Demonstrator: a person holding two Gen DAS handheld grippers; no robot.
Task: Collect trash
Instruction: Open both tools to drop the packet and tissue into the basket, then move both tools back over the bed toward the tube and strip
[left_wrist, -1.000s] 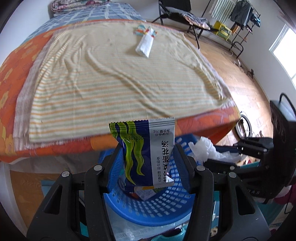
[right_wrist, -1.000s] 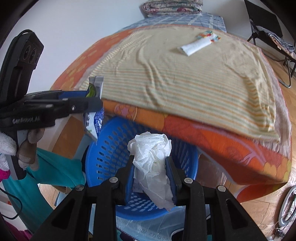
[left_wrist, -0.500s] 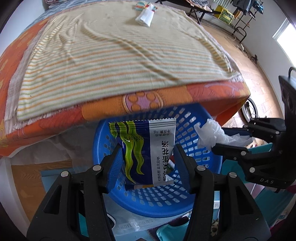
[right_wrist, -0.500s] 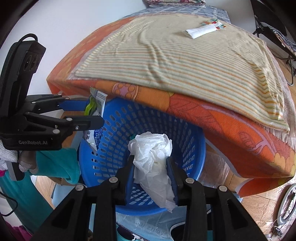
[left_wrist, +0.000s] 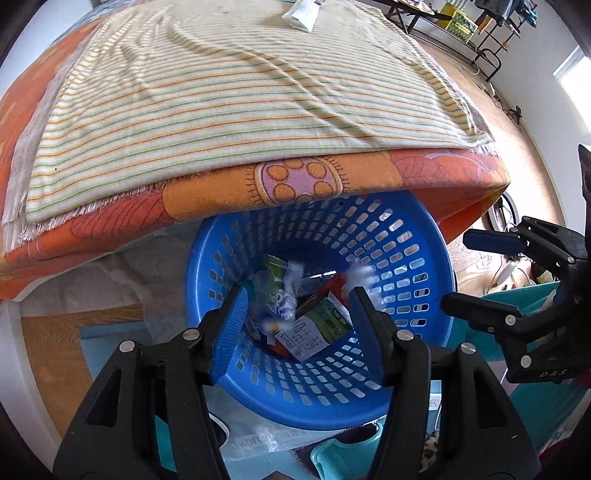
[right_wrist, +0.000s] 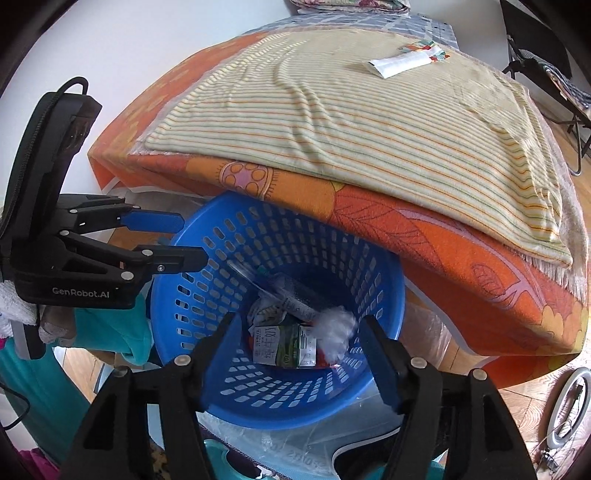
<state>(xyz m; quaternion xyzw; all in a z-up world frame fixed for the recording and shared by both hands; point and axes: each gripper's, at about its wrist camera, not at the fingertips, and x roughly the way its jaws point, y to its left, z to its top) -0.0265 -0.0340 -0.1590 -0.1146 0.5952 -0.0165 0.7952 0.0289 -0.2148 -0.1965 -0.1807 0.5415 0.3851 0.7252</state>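
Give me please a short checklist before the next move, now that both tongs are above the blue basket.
1. Left tongs open and empty: ok.
2. Right tongs open and empty: ok.
3. White tissue inside the blue basket: ok, though blurred.
4. Snack wrapper landed in the basket: cannot tell, the pile is blurred.
5. Trash left on the striped blanket: not ok, a white packet lies at the far side.
6. Path to that packet free: ok, nothing else lies on the blanket.

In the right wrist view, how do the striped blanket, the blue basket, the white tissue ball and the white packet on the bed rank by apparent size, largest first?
1. striped blanket
2. blue basket
3. and 4. white tissue ball and white packet: they look alike in size, and the packet lies much farther away, so I do not rank them.
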